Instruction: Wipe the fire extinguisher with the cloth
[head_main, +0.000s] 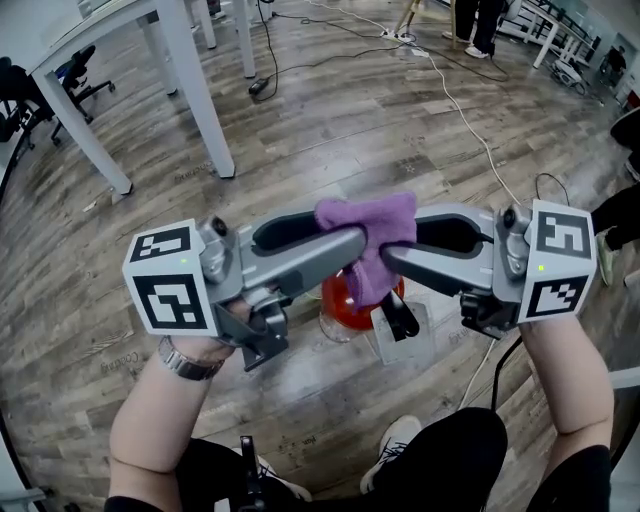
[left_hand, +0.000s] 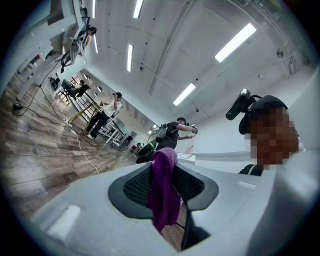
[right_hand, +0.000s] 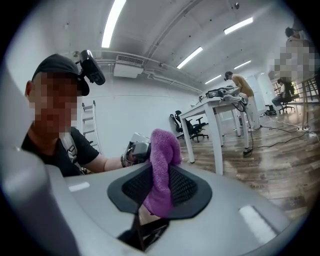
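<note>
At the far left of the head view a white table (head_main: 195, 80) is standing on the wooden floor (head_main: 330, 130), well apart from the work. Nearer, the person's left arm, wearing a wristwatch (head_main: 186, 362), is holding the left tongs (head_main: 355, 245) level and pointing them toward the middle, with the left marker cube (head_main: 170, 278) sitting at their rear end. In the left gripper view these tongs are clamping on the purple cloth (head_main: 370, 225): the fabric is lying pressed between the two black ribbed pads, bunching above them and hanging down below. The cloth is being held up in the air between the two tools, with its loose end drooping. Directly under it the fire extinguisher (head_main: 342, 300) is standing on the floor between the person's legs, its red body showing beneath the fabric and its black handle sticking out just to the right. Whether the drooping end is touching the extinguisher cannot be told. From the right, the right tongs (head_main: 395, 256) are meeting the same cloth tip to tip with the left ones. The right gripper view is showing their pads closed on the fabric too. The right marker cube (head_main: 560, 258) is sitting at their rear end, and a white cable (head_main: 462, 112) is trailing across the floor beyond.
</note>
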